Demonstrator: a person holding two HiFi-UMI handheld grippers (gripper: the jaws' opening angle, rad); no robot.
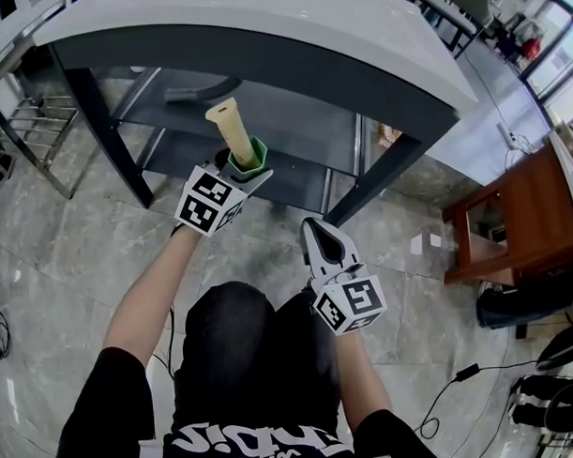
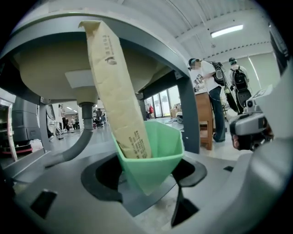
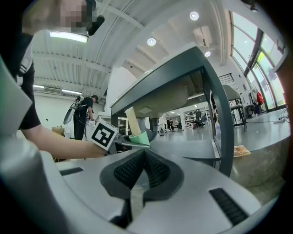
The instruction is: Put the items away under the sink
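Our left gripper (image 1: 238,175) pinches the green cup (image 2: 160,146), and a tall tan packet (image 2: 116,91) stands in it. The shelf (image 1: 282,111) under the sink (image 2: 46,68) is just ahead. Next we should reach in and set it down gently. Our right gripper (image 1: 319,236) is pressed together, empty.

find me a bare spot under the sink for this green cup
The shelf is bare to the right of the green cup in the left gripper, up to the right leg. It is crowded only toward the back left, where the drain pipe runs.
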